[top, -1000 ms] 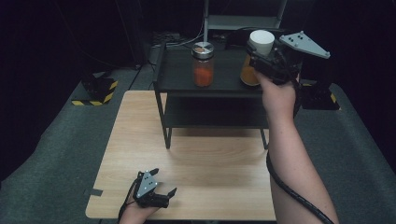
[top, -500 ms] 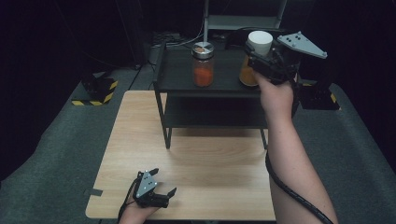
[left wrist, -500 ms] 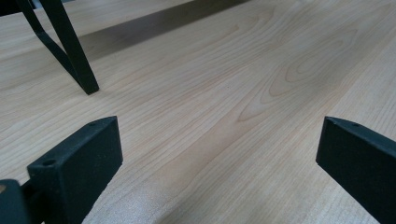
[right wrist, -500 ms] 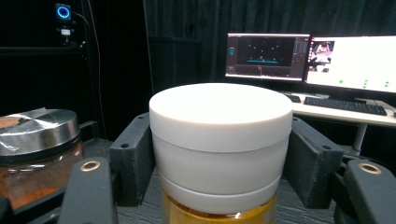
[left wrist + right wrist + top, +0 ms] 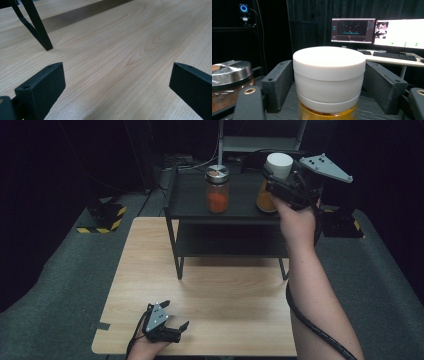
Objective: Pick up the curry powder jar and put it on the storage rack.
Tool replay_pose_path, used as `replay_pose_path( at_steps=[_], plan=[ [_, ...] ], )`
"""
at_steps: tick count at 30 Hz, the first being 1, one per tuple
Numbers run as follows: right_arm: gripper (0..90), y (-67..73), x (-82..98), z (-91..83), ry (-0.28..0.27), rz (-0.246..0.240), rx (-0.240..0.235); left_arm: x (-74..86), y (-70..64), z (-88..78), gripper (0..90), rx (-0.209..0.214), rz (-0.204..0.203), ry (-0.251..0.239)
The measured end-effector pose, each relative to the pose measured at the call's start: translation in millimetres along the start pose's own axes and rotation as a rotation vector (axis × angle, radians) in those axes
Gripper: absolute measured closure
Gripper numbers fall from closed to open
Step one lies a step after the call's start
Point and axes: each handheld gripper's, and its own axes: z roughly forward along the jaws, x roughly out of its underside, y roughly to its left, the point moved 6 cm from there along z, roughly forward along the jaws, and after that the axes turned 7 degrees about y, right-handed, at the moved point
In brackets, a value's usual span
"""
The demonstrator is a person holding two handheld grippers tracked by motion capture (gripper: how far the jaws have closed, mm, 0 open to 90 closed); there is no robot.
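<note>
High view: wooden table [image 5: 220,290], dark room.

White-lidded jar [image 5: 329,82] (amber lower body) cut off by the bottom edge.

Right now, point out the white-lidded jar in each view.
High view: white-lidded jar on the black rack's top shelf, upper right.
Right gripper view: centre, close up.
Left gripper view: table and a rack leg.
Shared landmark: metal-lidded jar, to its left in both.
</note>
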Motion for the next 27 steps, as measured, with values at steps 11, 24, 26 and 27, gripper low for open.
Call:
replay_pose_path(
  at_steps=[11, 24, 26, 27],
  plan=[
    [4.8, 2.8, 4.3, -4.4, 0.022, -0.026, -0.003, -0.2, -0.6, 0.3, 0.6, -0.002, 0.003, 0.001],
    [0.0, 7.4, 7.0, -17.1, 0.032, -0.05, -0.012, -0.1, -1.0, 0.3, 0.6, -0.001, 0.008, 0.0],
    [0.0, 7.0, 8.9, -19.4, 0.032, -0.045, -0.018, -0.1, -1.5, 0.2, 0.6, -0.003, 0.01, 0.0],
    [0.0, 6.9, 10.1, -20.4, 0.031, -0.042, -0.019, -0.1, -1.7, 0.2, 0.6, -0.004, 0.012, 0.0]
  ],
)
